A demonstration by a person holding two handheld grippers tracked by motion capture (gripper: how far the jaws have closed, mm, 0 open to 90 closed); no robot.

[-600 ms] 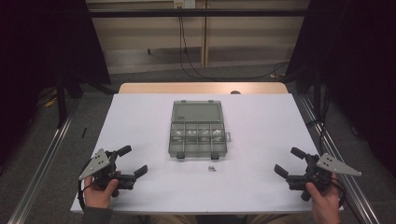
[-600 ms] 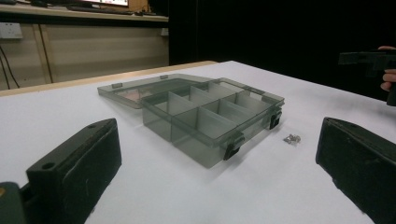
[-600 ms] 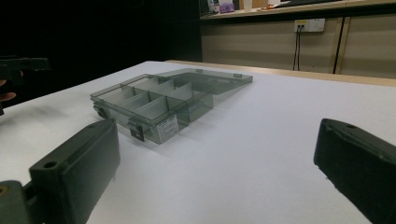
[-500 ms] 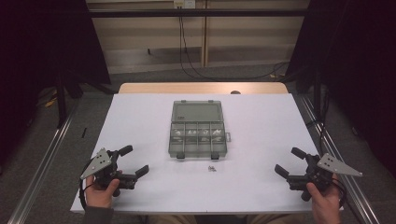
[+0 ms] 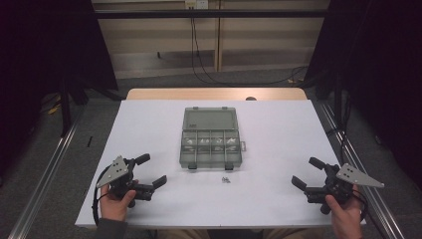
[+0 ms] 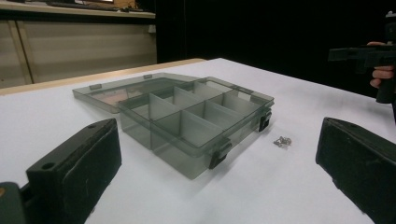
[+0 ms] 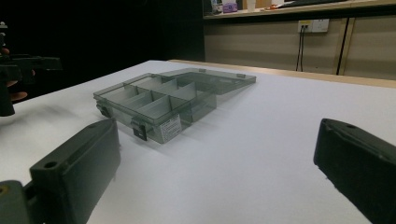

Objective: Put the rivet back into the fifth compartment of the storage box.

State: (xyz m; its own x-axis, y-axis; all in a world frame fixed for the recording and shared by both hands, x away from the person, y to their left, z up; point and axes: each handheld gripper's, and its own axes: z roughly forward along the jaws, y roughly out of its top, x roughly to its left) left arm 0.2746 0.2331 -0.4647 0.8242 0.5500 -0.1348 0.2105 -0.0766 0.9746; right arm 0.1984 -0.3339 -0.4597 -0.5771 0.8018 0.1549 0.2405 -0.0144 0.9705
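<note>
A small white label (image 7: 170, 127) is seen on the side wall of the organiser box (image 5: 210, 139), but its print is too small to be read. The box is made of smoky, translucent grey plastic, rectangular and shallow, divided by thin walls into compartments, with two dark latches on its near edge; its lid (image 5: 209, 119) is laid open flat behind the tray, away from the person. Small pale items can be made out in the row of compartments next to the lid, too small to be identified. A little cluster of metal screws (image 5: 225, 179) lies on the white table (image 5: 278, 139) just in front of the box, beside the latch toward the right gripper, and is not touched by anything. The left gripper (image 5: 151, 172) is held near the table's front edge, well apart from the box and to its left, with its matte black, blocky jaws spread wide and nothing between them. The right gripper (image 5: 308, 173) is held likewise to the right of the box, near the front edge, its jaws wide apart and empty. Each gripper is topped by a grey three-cornered plate.
</note>
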